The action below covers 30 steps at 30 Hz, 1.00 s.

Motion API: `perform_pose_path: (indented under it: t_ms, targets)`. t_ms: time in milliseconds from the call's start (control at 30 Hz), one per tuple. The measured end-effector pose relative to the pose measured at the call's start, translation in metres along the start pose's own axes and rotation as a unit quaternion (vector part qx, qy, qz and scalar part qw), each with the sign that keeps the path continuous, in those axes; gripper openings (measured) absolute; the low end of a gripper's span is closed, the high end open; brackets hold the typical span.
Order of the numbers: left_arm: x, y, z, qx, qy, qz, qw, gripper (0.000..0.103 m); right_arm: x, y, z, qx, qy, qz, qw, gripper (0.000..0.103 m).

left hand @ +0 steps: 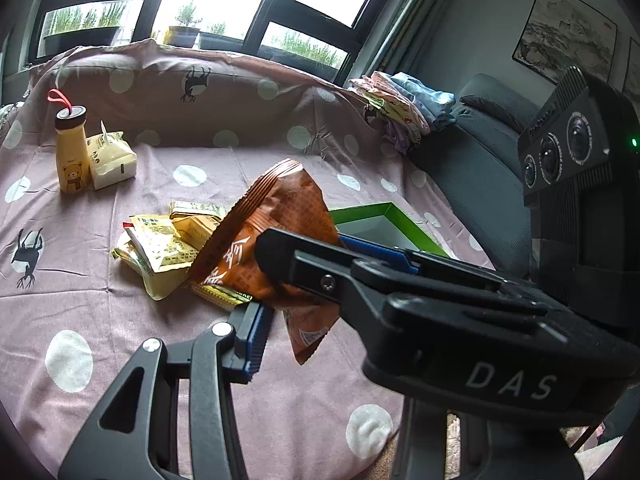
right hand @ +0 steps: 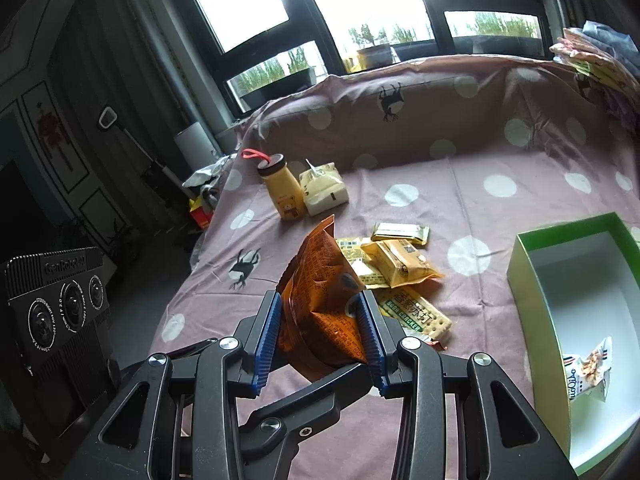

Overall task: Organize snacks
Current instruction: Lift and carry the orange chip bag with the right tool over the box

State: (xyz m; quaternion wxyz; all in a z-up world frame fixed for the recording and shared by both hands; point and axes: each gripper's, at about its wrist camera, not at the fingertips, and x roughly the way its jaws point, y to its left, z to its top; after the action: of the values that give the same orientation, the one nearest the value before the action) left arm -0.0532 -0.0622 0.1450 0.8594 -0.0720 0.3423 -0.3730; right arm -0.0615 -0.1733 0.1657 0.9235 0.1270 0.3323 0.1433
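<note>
Both the left gripper (left hand: 304, 280) and the right gripper (right hand: 320, 332) clamp the orange snack bag (right hand: 320, 280) above the bedsheet (right hand: 500, 160), its long axis tilted, sealed end pointing up toward the window.

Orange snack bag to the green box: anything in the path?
Nothing visible. The orange snack bag is pinched between both hand-held grippers, right and left, above the bedspread. The green box sits open to its right, holding only one small packet; the loose snack pile lies behind.
</note>
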Motion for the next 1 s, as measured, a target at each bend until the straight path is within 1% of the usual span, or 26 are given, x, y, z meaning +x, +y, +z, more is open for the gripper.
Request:
perform_pose_path:
  t_ms: [133,267,600,833,1000]
  targets:
    - [0.004,-0.015,0.006,0.014,0.000,0.001,0.9999,0.042,-0.011,-0.012,0.002,0.012,-0.015,0.009,1.000,0.042]
    - [0.011,-0.030,0.011,0.026,0.003,-0.007,0.9996,0.042,-0.023,-0.032,0.004,0.040,-0.026,0.021,0.999,0.042]
    - [0.029,-0.067,0.021,0.063,0.011,-0.018,0.9978,0.042,-0.051,-0.065,0.005,0.074,-0.062,0.013,0.995,0.042]
    - [0.044,-0.088,0.027,0.079,0.018,-0.031,0.9962,0.041,-0.069,-0.086,0.004,0.095,-0.085,0.009,0.992,0.042]
    - [0.056,-0.098,0.030,0.090,0.027,-0.049,0.9944,0.042,-0.079,-0.101,0.002,0.111,-0.097,-0.001,0.989,0.042]
